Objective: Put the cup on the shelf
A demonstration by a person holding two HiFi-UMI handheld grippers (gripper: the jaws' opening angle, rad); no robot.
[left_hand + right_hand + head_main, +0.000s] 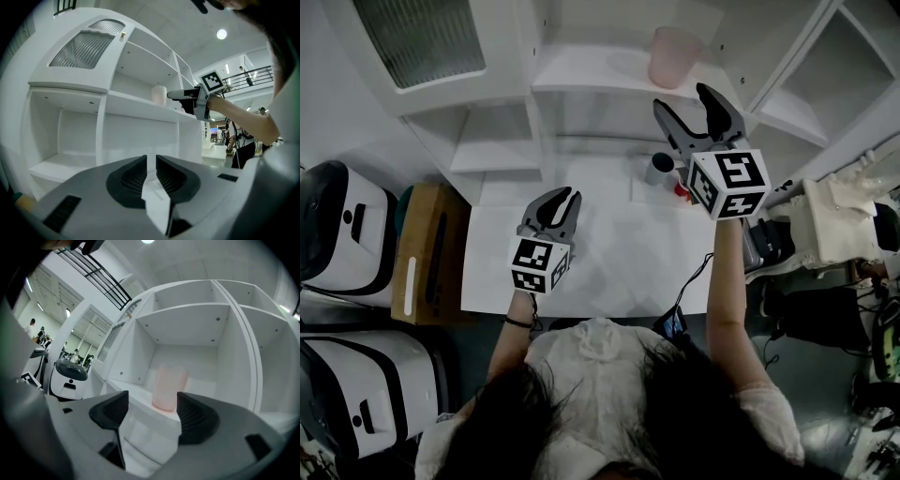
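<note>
A translucent pink cup [675, 56] stands upright on the white shelf [591, 80]. My right gripper [682, 97] hangs open just in front of it, with no contact. In the right gripper view the cup [169, 387] sits on the shelf board [133, 392] beyond the spread jaws of the right gripper [151, 401], and nothing lies between them. My left gripper [563, 194] is held low over the white table [609, 262], shut and empty. The left gripper view shows the left gripper [151, 161], and higher up the cup [159, 95] with the right gripper [174, 95] beside it.
A grey cylinder [659, 167] and a small red item [680, 190] stand on the table below the shelf. White machines [347, 225] and a cardboard box [431, 248] stand at the left. Equipment and cables [834, 220] crowd the right.
</note>
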